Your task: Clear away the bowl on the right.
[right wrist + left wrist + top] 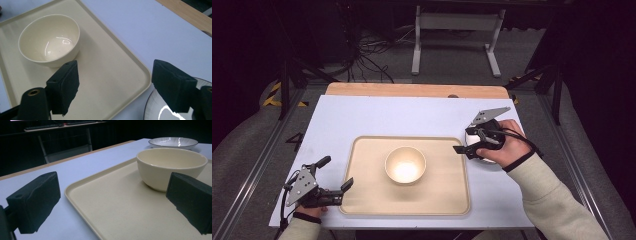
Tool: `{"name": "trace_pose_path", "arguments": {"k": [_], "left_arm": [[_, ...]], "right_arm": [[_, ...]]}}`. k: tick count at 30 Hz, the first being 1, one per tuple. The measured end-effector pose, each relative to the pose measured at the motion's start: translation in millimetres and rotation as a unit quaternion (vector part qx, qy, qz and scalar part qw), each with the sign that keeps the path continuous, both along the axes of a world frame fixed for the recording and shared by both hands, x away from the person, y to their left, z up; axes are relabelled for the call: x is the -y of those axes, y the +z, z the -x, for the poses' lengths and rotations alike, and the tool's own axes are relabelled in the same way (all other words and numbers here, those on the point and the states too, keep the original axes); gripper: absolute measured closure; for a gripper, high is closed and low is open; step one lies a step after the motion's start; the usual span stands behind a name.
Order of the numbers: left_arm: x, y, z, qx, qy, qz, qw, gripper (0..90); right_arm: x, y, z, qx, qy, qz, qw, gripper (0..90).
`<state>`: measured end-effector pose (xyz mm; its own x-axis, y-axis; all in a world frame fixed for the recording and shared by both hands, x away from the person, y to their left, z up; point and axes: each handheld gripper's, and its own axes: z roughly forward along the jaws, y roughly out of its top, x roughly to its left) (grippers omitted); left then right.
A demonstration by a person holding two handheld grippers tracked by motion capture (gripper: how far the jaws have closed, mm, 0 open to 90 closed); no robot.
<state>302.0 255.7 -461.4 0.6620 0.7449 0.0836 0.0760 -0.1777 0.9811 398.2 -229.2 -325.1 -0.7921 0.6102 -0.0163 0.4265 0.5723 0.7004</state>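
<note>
Broadly, a white table (pixel 377 115) carries a cream tray (pixel 447 190) at its near middle, and a cream bowl (pixel 405 165) stands upright and empty at the tray's centre. Just off the tray's right edge sits a white plate (pixel 173 142) with a dark rim — on the table, not on the tray, and well apart from the bowl. The right gripper (pixel 472 142) hovers over that plate, jaws spread wide and holding nothing; one jaw hangs above the tray's right edge, the other above the plate's rim. The left gripper (pixel 334 175) rests low at the tray's near left corner — jaws wide apart too, one over the tray and one over bare table, gripping nothing.
</note>
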Motion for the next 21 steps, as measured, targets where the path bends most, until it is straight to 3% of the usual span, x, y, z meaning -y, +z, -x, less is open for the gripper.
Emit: {"name": "trace_pose_path", "arguments": {"k": [4,9,11,17,21], "left_arm": [[-0.2,0.1,0.0,-0.002,0.000,0.001,1.0000,0.2],[-0.2,0.0,0.0,-0.002,0.000,0.001,1.0000,0.2],[-0.2,0.0,0.0,-0.002,0.000,0.001,1.0000,0.2],[-0.3,0.1,-0.1,-0.002,0.000,0.001,1.0000,0.2],[-0.4,0.1,-0.1,-0.002,0.000,0.001,1.0000,0.2]], "right_arm": [[9.7,-4.7,4.3,0.015,-0.006,-0.016,0.9997,23.1],[19.5,-15.5,12.2,0.055,-0.012,-0.049,0.9972,23.1],[22.1,-22.5,15.7,0.078,-0.016,-0.051,0.9955,23.2],[31.7,-39.5,24.5,0.123,-0.030,-0.092,0.9877,22.9],[39.3,-50.3,29.5,0.149,-0.044,-0.126,0.9798,21.7]]}}
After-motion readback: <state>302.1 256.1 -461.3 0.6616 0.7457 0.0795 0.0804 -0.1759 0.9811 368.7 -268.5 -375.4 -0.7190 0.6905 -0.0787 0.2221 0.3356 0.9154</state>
